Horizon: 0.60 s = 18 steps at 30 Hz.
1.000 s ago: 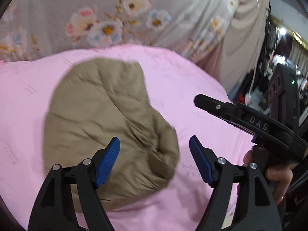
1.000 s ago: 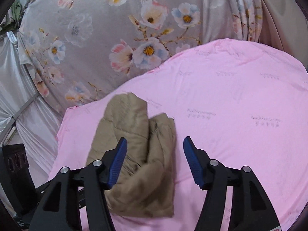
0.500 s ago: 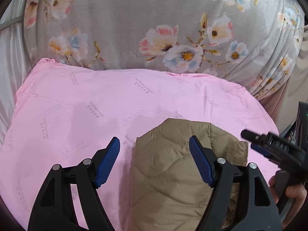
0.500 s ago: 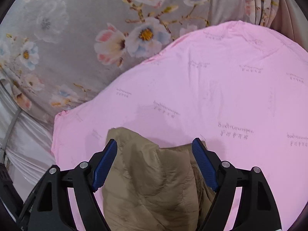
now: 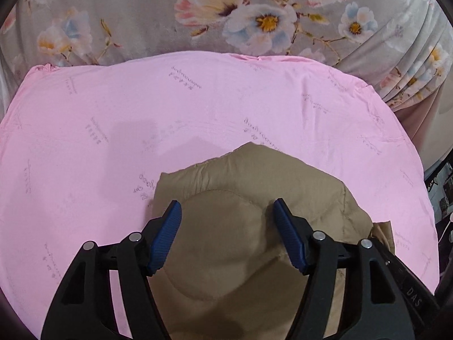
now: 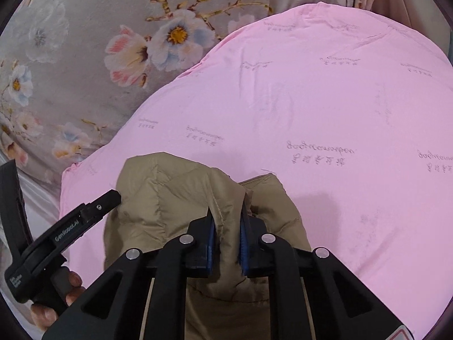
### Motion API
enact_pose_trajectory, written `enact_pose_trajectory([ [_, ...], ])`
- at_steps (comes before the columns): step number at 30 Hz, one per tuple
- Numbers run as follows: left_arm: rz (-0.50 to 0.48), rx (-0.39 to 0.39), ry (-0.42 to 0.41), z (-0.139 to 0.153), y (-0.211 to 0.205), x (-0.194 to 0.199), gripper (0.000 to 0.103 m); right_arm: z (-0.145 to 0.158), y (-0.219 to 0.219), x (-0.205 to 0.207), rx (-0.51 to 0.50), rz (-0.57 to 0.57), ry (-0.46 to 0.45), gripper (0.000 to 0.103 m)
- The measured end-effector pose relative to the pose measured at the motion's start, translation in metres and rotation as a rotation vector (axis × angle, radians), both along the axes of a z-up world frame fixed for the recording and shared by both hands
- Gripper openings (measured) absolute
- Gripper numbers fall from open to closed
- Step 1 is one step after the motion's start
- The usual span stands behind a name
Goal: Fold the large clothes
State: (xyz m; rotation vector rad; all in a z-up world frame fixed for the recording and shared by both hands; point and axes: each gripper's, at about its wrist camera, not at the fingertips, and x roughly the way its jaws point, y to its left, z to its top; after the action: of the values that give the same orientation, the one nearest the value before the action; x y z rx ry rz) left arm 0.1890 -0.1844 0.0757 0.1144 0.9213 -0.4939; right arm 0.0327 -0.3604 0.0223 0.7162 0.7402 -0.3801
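Jacket (image 6: 175, 206), tan and quilted, lies bundled on the pink sheet (image 6: 325, 107). Right gripper (image 6: 226, 226) has its jaws clamped on a fabric ridge; left gripper (image 5: 226, 235) hovers, jaws apart. Lift slowly, keeping layers aligned.

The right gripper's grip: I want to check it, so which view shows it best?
The right wrist view: the right gripper has its jaws pinched on a fold of the tan jacket. The left wrist view shows only the jacket and the open left gripper.

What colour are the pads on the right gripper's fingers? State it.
Blue, ribbed pads, pinched on the tan quilted jacket. The right wrist view shows them best.
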Motion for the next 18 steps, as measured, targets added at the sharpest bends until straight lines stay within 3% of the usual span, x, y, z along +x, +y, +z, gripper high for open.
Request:
enact_pose_trajectory([
  [2,0.004,0.0,0.011,-0.015,-0.003,0.003,0.066,-0.012,-0.003,0.001,-0.002,0.0,-0.001,0.014],
  [9,0.017,0.036,-0.071,-0.039,-0.013,-0.003,0.072,-0.045,-0.009,0.005,-0.01,0.015,-0.018,0.022],
  [18,0.037,0.084,-0.176,-0.056,-0.025,-0.01,0.074,-0.061,-0.005,0.01,-0.084,0.019,-0.017,0.024],
])
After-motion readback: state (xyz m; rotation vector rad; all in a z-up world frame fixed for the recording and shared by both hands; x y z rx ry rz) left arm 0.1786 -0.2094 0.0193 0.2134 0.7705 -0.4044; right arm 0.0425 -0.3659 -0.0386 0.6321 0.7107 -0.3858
